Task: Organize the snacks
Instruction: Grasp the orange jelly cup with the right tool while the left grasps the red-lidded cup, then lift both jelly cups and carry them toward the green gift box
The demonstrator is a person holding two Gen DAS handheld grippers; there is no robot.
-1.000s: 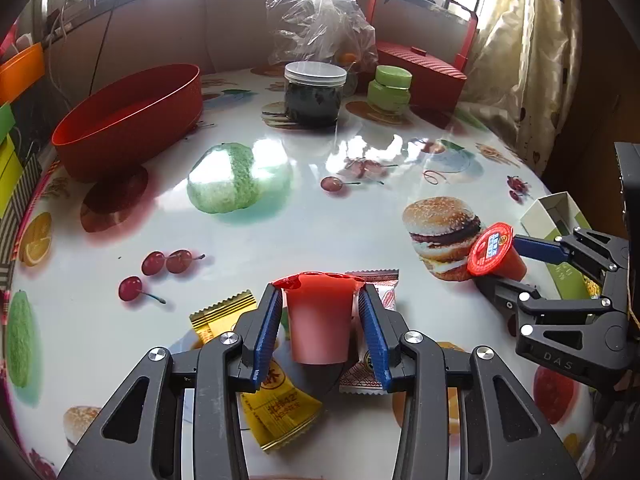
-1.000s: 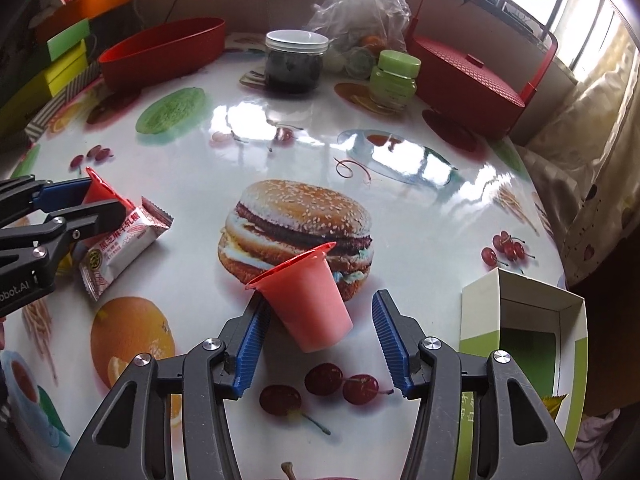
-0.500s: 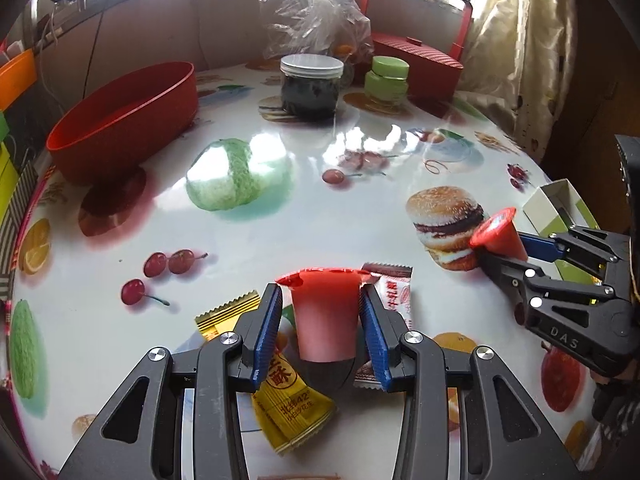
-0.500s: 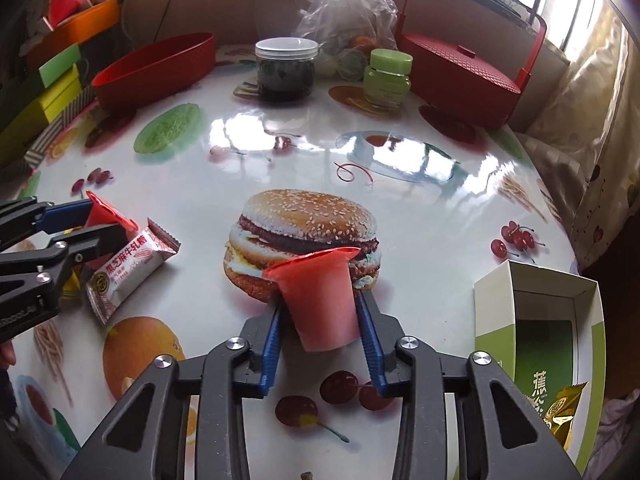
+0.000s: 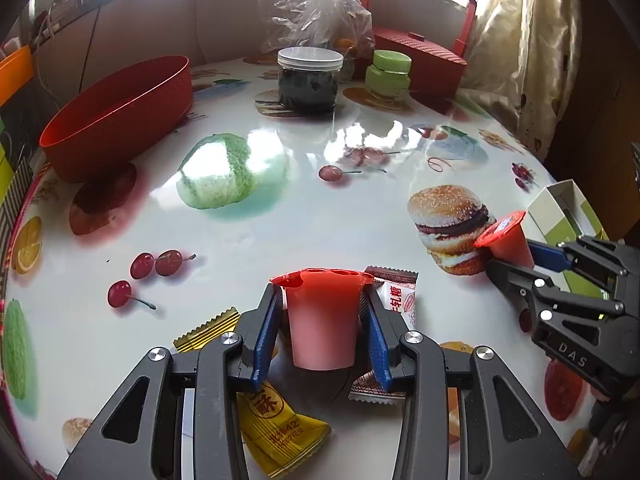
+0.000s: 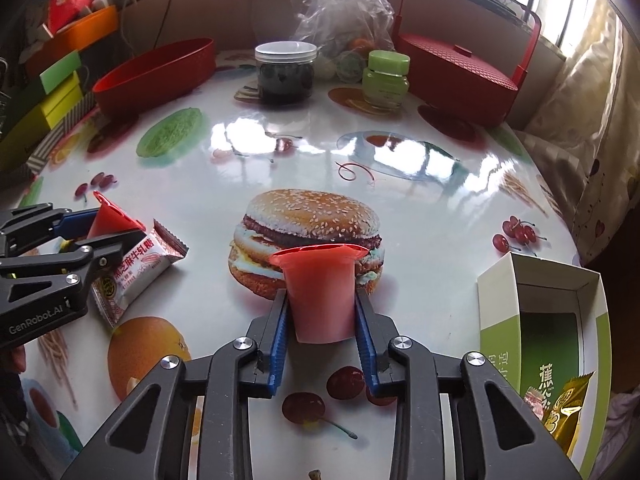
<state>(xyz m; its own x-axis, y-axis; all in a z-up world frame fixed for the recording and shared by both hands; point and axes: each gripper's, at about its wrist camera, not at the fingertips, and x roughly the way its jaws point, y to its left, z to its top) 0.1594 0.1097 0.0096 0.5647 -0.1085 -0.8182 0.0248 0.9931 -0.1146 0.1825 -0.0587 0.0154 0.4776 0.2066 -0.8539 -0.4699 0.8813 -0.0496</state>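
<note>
Step in hand: pickup, both sides loaded. My left gripper point(image 5: 322, 322) has its fingers clamped on a red cup point(image 5: 320, 320), pads on both walls, rim up. That cup sits between the pads above a yellow packet point(image 5: 276, 428) and a white wrapper point(image 5: 394, 296) lying on the counter point(image 5: 280, 208).

My right gripper point(image 6: 320, 316) has just been closing its fingers, and a second cup point(image 6: 320, 296) is between them; the blue pads now press its sides. This cup stands over the burger print, rim up, its foil lid seen in the left view. Whether its base is clear of the counter I cannot tell.

Destinations in view: a green box point(image 6: 544, 320) open at the right edge, already holding a gold packet point(image 6: 568, 412); a red bowl point(image 5: 116, 112) at the far left, apparently empty. A dark jar point(image 5: 308, 80), a green jar point(image 5: 390, 72) and a red basket point(image 6: 456, 68) stand at the back.

Judgement: both cups are secured and neither is stowed. The next move calls for lifting each cup clear and carrying it to a container; which one is meant I cannot say. The cups taper, so a light grip could let them slip downward; keep them upright and hold pressure steady. Two loose packets remain on the counter afterwards.
</note>
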